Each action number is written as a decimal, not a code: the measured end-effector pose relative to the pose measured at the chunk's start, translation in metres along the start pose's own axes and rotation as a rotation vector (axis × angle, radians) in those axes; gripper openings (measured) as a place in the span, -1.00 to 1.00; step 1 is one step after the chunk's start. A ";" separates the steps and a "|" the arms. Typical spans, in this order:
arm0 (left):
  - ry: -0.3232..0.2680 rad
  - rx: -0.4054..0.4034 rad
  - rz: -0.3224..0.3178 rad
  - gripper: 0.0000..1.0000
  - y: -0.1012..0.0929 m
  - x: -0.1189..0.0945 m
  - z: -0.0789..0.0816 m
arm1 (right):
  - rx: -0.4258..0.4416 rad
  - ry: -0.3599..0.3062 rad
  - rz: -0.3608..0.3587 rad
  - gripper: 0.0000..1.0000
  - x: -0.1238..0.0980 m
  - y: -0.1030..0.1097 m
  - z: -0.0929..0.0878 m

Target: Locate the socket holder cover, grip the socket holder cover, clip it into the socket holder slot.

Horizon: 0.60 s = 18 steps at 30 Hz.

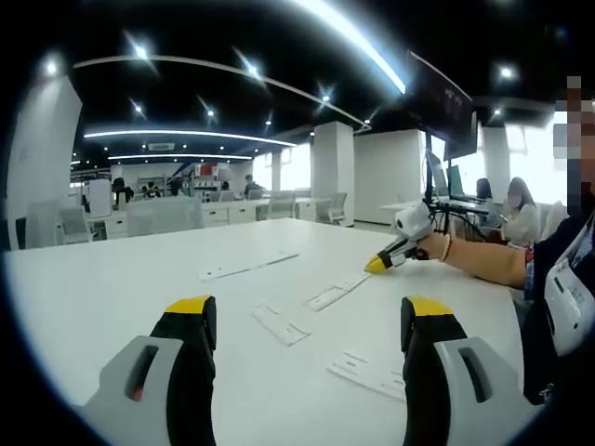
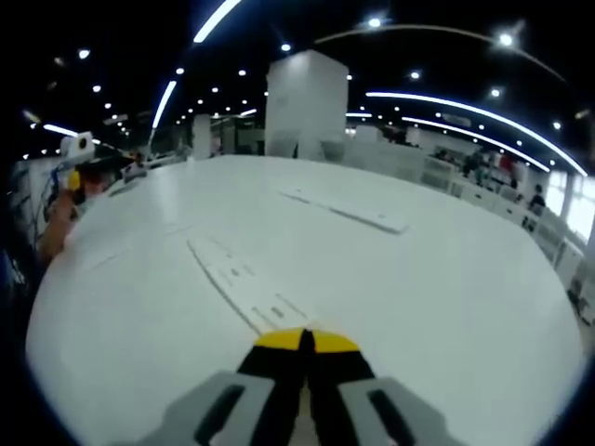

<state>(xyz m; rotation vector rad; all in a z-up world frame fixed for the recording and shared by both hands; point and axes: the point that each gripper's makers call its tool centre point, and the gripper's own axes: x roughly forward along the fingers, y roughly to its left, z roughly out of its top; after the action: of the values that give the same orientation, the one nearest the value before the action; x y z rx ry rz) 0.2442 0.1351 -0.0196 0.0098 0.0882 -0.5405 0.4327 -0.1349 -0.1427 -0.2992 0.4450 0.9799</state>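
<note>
- My left gripper [image 1: 309,321], grey with black jaws tipped in yellow, hangs over the broad white table [image 1: 112,279] with its jaws set wide apart and nothing between them
- Ahead of it in the left gripper view lie several flat white plastic strips: a short one [image 1: 281,324] between the jaws, a longer one [image 1: 337,291] beyond it, another [image 1: 369,373] just beside the right jaw, and a thin long one [image 1: 249,267] further off
- I cannot tell which strip is the socket holder cover and which the holder
- My right gripper [image 2: 306,340] has its yellow-tipped jaws pressed together, gripping nothing, low over the table
- In the right gripper view a long white slotted strip [image 2: 244,282] runs away from the jaw tips, and another white strip [image 2: 346,210] lies well apart, further across
- My right gripper also shows in the left gripper view [image 1: 376,265], held in my hand [image 1: 432,245]
</note>
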 end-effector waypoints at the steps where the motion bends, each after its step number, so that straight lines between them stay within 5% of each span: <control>1: 0.000 0.000 0.001 0.61 0.000 0.000 0.000 | -0.001 0.001 0.000 -0.93 0.000 0.000 0.000; 18: 0.008 0.000 0.007 0.61 0.001 0.002 -0.003 | -0.082 0.024 -0.007 -0.92 -0.002 -0.005 -0.002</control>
<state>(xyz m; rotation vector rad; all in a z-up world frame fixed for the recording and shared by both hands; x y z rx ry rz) 0.2460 0.1353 -0.0222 0.0118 0.0957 -0.5331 0.4352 -0.1398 -0.1431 -0.3866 0.4254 0.9906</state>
